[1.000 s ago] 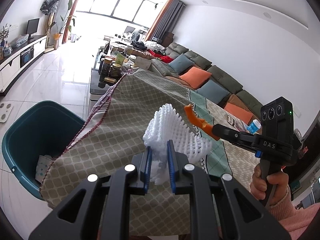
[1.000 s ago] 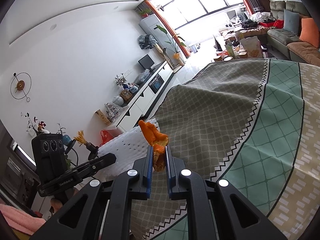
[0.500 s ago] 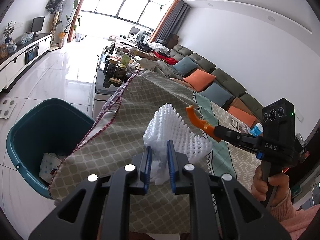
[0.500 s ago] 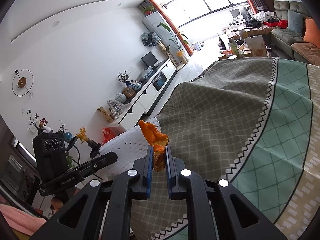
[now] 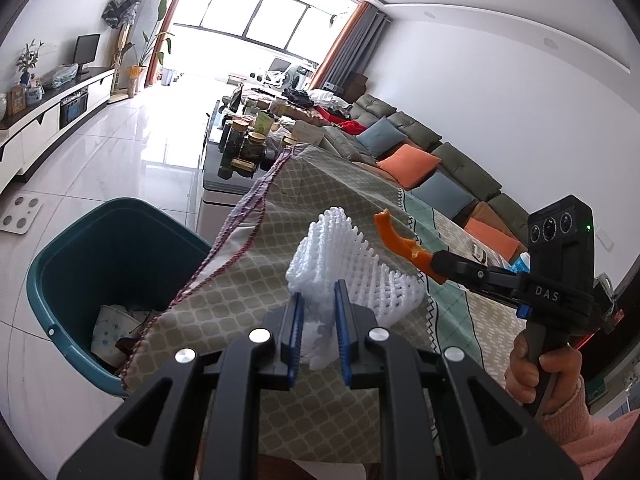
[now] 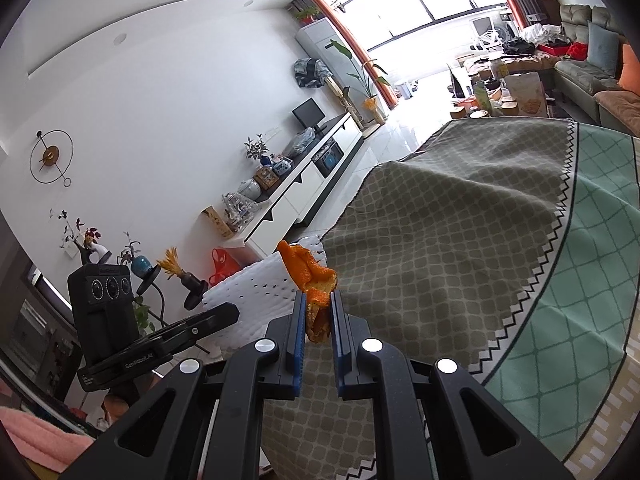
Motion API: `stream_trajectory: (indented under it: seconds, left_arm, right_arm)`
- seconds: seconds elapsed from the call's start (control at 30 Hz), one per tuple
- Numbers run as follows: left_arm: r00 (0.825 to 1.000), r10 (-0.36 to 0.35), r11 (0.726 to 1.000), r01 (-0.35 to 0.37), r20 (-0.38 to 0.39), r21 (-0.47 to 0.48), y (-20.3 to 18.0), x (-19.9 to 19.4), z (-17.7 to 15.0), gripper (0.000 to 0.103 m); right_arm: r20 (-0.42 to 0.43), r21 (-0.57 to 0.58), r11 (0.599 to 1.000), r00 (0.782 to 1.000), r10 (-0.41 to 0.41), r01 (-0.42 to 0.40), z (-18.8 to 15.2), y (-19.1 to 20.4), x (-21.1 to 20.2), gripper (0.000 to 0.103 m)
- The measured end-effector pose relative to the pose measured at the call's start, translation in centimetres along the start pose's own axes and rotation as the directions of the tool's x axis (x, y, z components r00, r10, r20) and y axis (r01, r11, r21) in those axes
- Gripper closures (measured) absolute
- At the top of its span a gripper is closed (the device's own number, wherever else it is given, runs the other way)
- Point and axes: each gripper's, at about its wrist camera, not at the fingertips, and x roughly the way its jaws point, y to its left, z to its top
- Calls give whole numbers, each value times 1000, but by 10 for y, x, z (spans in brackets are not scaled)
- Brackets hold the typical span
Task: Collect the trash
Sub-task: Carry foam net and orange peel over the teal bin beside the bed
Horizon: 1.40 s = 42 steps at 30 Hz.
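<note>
Foam fruit net (image 5: 344,276), white, pinched between the blue pads of the left gripper (image 5: 319,312); jaws clamped narrowly on its crumpled lower part, the rest fanning up and to the right above the table. Net held in the air over the patterned tablecloth (image 5: 248,248), near the cloth's hanging edge.

Right gripper (image 6: 317,316) clenched on a piece of orange peel (image 6: 310,280); peel sticks up out of the narrow gap between the pads, curled, pith side partly showing. Seen from the left camera, the peel juts from the right gripper's tip just right of the net, close beside it; contact cannot be told. A hand (image 5: 532,372) in a pink sleeve grips that tool's handle.

Teal waste bin (image 5: 80,248) stands on the white tile floor at the table's left, below the cloth edge. Crumpled paper (image 5: 110,330) already lies inside. Both held items are well above the bin and to its right, not over its opening.
</note>
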Motion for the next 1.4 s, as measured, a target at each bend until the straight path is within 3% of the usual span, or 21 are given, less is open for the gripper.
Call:
stream_trajectory:
  seconds: [1.4]
  left_arm:
    - [994, 94, 993, -91, 47, -69, 25, -21, -1, 87]
  right_arm:
    - [-75, -49, 997, 995, 58, -62, 10, 26, 45, 91]
